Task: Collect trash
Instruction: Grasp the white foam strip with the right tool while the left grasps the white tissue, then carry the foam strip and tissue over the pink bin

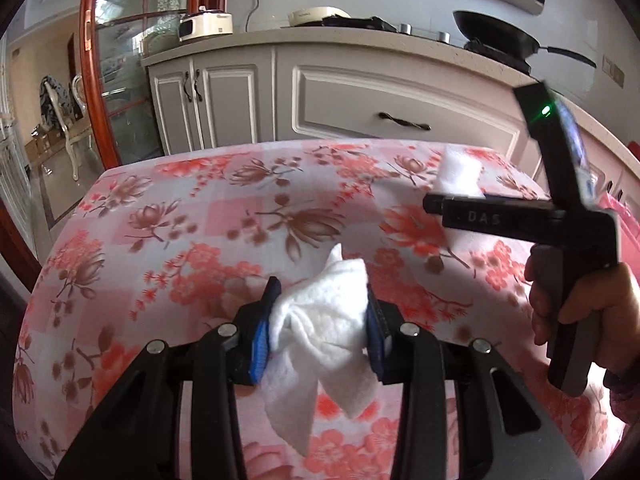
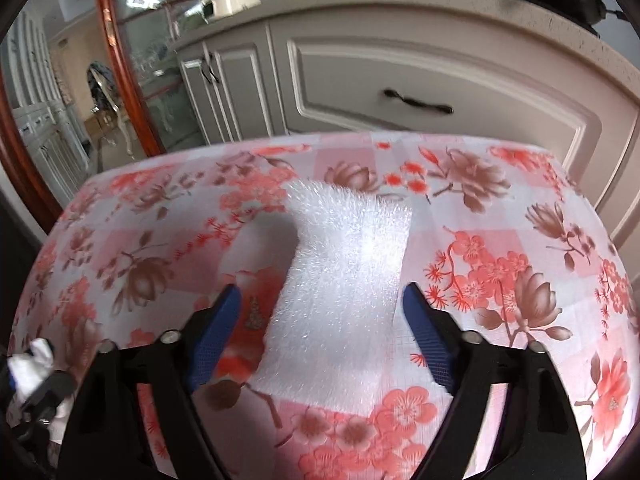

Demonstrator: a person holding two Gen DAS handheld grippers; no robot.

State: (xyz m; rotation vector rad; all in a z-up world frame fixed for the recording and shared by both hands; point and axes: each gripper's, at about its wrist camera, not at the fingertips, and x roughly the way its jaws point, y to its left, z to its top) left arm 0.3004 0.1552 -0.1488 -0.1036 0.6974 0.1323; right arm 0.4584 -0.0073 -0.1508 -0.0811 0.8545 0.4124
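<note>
Left gripper (image 1: 320, 320) is clamped on a crumpled tissue (image 1: 320, 332) just above the floral table (image 1: 180, 208). Right gripper (image 2: 320, 328) straddles the foam sheet (image 2: 344, 264) lying flat, jaws apart, not touching. Next, I reckon: close on it.

Soft daylight is filling both views, glaring off the curved glass cabinet door (image 1: 120, 80). Fisheye distortion is bending and darkening the edges. Motion blur is smearing the white foam sheet (image 2: 344, 280) and floral-clothed bench (image 2: 500, 260).
</note>
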